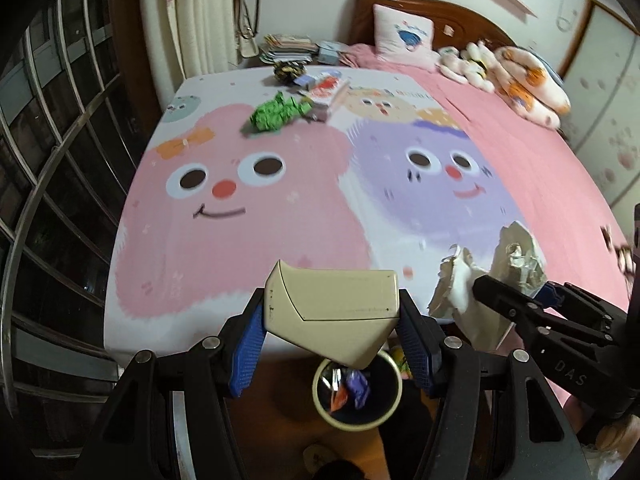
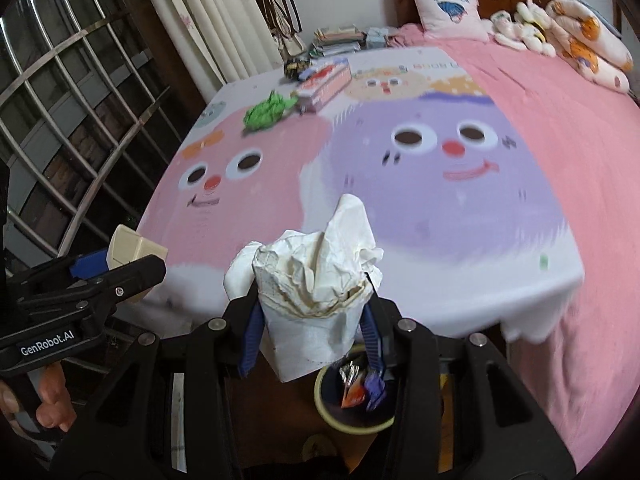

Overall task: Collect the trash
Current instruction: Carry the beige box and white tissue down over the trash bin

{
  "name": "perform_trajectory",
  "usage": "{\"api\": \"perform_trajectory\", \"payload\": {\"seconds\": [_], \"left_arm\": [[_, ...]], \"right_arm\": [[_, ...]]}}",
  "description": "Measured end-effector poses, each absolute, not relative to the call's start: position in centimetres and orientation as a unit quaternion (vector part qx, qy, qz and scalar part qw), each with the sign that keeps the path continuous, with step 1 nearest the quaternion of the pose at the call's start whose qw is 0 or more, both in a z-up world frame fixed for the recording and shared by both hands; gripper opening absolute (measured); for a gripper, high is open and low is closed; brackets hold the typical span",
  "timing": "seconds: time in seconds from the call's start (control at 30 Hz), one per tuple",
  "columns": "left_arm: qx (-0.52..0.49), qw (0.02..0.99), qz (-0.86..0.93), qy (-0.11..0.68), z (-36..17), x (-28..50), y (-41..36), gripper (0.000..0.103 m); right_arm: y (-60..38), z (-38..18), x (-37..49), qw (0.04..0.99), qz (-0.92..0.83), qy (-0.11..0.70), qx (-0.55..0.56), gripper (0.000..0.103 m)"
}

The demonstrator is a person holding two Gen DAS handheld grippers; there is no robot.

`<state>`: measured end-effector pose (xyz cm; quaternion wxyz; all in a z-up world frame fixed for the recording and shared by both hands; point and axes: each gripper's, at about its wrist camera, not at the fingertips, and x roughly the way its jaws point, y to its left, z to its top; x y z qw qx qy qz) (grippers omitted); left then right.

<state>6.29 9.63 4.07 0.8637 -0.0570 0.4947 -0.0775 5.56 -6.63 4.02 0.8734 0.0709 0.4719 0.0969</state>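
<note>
My left gripper is shut on a cream box and holds it above a round trash bin on the floor at the bed's foot. My right gripper is shut on a crumpled white paper carton, also over the bin, which holds several wrappers. The carton and right gripper show at the right of the left wrist view. The left gripper shows at the left of the right wrist view. Green crumpled paper and a red-white box lie far up the bed.
The bed has a cartoon-print sheet. A pillow, plush toys and a rolled blanket lie at the headboard. Stacked books sit by the curtain. A barred window runs along the left.
</note>
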Motion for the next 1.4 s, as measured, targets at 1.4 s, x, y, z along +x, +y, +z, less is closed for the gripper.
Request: {"api": "perform_trajectory", "payload": {"seconds": [1.4], "left_arm": [[-0.019,0.754,-0.117,0.646,-34.9,2.0,-2.0,0.088]], "right_arm": [[-16.6,-35.5,-4.0,0.762,0.007,0.634,0.128,0.04]]}}
